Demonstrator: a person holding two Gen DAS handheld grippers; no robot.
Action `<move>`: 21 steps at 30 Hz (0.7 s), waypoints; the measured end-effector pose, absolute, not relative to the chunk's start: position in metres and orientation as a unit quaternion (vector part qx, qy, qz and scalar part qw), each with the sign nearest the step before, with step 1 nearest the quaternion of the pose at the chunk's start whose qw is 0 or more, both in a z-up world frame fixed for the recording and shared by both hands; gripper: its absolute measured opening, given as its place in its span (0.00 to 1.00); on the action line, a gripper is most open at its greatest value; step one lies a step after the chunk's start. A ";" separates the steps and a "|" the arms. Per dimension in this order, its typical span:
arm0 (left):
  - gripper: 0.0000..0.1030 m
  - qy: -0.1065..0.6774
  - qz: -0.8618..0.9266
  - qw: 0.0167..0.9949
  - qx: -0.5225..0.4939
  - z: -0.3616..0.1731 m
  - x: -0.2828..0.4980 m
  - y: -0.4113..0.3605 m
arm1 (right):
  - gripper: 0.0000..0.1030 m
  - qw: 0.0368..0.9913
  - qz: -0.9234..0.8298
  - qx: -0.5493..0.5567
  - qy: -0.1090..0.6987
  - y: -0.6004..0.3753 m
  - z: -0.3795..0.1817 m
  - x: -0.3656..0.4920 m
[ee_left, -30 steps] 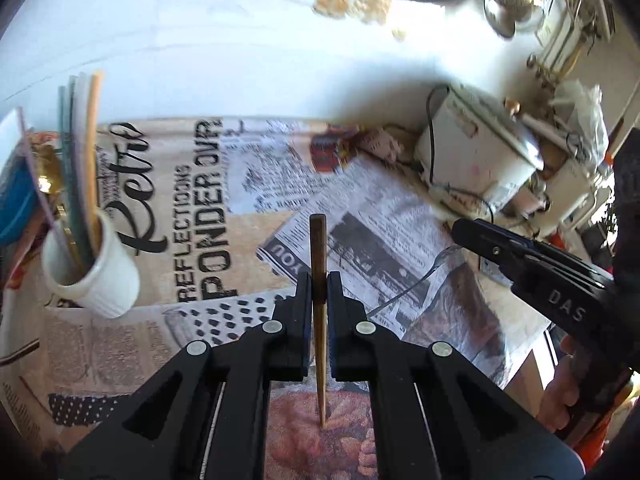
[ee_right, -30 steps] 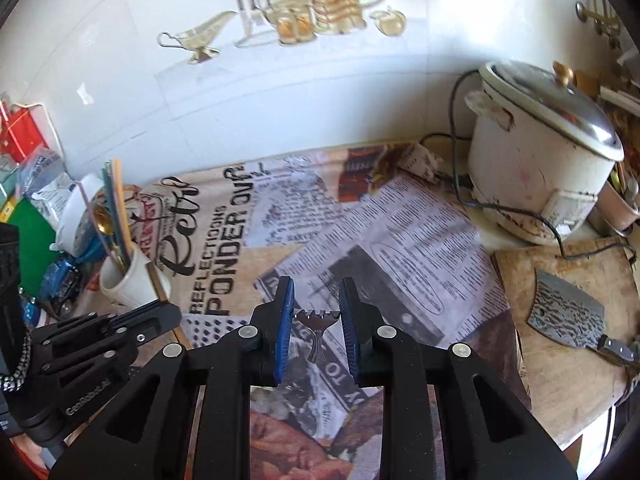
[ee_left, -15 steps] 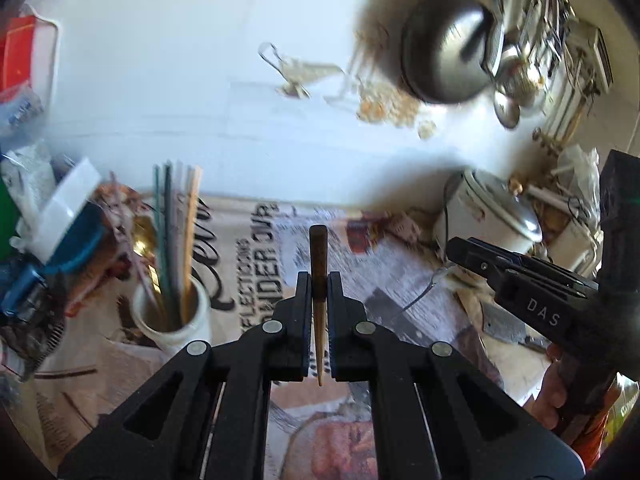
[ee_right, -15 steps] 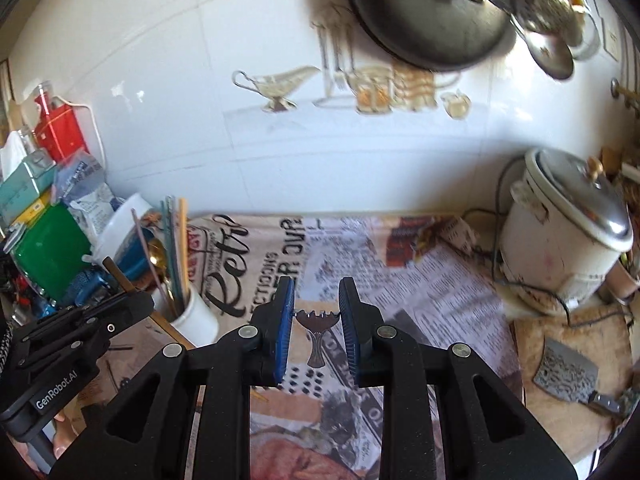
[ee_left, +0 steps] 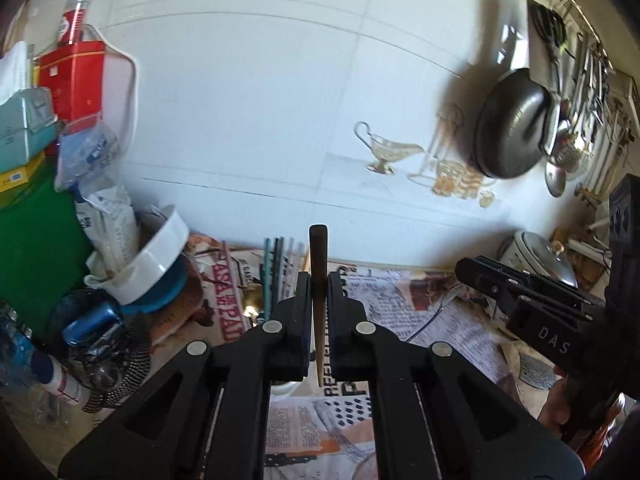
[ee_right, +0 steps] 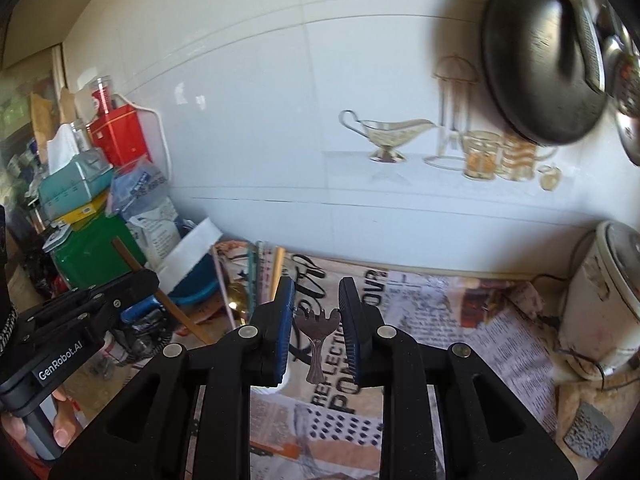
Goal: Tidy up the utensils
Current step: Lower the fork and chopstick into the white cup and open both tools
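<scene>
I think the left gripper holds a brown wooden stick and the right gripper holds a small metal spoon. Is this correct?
Not quite. The right gripper holds a small metal fork, not a spoon: the right wrist view shows its short prongs between the blue pads. The rest stands: the left gripper holds a brown wooden stick.

- The left tool (ee_left: 319,296) is raised off the desk and tilted downward, its jaws pinched nearly together on a thin wooden stick (ee_left: 318,280) that stands upright between them.
- The right tool (ee_right: 317,312) sits alongside at a similar tilt, jaws a little apart, clamping a small metal fork (ee_right: 316,336) by its head.
- A hand (ee_right: 24,432) wraps the left tool's grip; fingers (ee_left: 560,404) curl round the right's.
</scene>
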State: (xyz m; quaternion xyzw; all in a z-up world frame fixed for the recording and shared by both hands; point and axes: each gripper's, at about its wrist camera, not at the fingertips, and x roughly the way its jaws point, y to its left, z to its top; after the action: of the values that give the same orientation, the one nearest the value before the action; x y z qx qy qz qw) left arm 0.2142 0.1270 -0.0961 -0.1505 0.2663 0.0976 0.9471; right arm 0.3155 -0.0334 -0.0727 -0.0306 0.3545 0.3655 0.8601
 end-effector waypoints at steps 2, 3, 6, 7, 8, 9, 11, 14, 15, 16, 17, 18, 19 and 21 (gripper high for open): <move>0.05 0.263 0.109 0.946 -0.154 -0.094 0.213 0.138 | 0.20 0.855 0.380 -0.033 0.352 -0.020 -0.072 0.315; 0.05 0.262 0.114 0.946 -0.155 -0.095 0.213 0.142 | 0.20 0.852 0.388 -0.035 0.351 -0.014 -0.072 0.315; 0.05 0.264 0.127 0.943 -0.158 -0.098 0.216 0.153 | 0.20 0.843 0.406 -0.038 0.351 0.003 -0.075 0.314; 0.05 0.265 0.131 0.942 -0.159 -0.099 0.217 0.157 | 0.20 0.839 0.412 -0.039 0.354 0.009 -0.077 0.315; 0.05 0.267 0.135 0.941 -0.158 -0.101 0.219 0.160 | 0.20 0.836 0.417 -0.041 0.355 0.014 -0.079 0.315; 0.05 0.269 0.138 0.940 -0.156 -0.102 0.221 0.163 | 0.20 0.832 0.421 -0.043 0.357 0.020 -0.082 0.316; 0.05 0.276 0.146 0.938 -0.149 -0.108 0.227 0.168 | 0.20 0.826 0.429 -0.046 0.364 0.029 -0.088 0.318; 0.05 0.292 0.150 0.934 -0.144 -0.118 0.236 0.175 | 0.20 0.814 0.436 -0.048 0.381 0.043 -0.103 0.323; 0.05 0.298 0.150 0.932 -0.144 -0.122 0.238 0.176 | 0.20 0.810 0.436 -0.050 0.388 0.047 -0.109 0.325; 0.05 0.305 0.150 0.929 -0.145 -0.127 0.242 0.179 | 0.20 0.807 0.436 -0.051 0.396 0.051 -0.115 0.327; 0.05 0.313 0.149 0.926 -0.146 -0.133 0.245 0.181 | 0.20 0.802 0.438 -0.053 0.403 0.053 -0.120 0.328; 0.05 0.319 0.149 0.924 -0.148 -0.137 0.247 0.182 | 0.20 0.796 0.439 -0.055 0.413 0.056 -0.127 0.330; 0.05 0.327 0.148 0.921 -0.149 -0.143 0.250 0.184 | 0.20 0.792 0.438 -0.057 0.420 0.059 -0.133 0.332; 0.05 0.342 0.145 0.916 -0.153 -0.153 0.256 0.186 | 0.20 0.787 0.435 -0.063 0.433 0.062 -0.145 0.335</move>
State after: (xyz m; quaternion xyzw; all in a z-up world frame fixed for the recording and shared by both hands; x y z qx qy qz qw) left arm 0.2565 0.1864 -0.1525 -0.1528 0.3418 0.1454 0.9158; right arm 0.3348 0.0622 -0.1447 -0.0632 0.4326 0.4350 0.7872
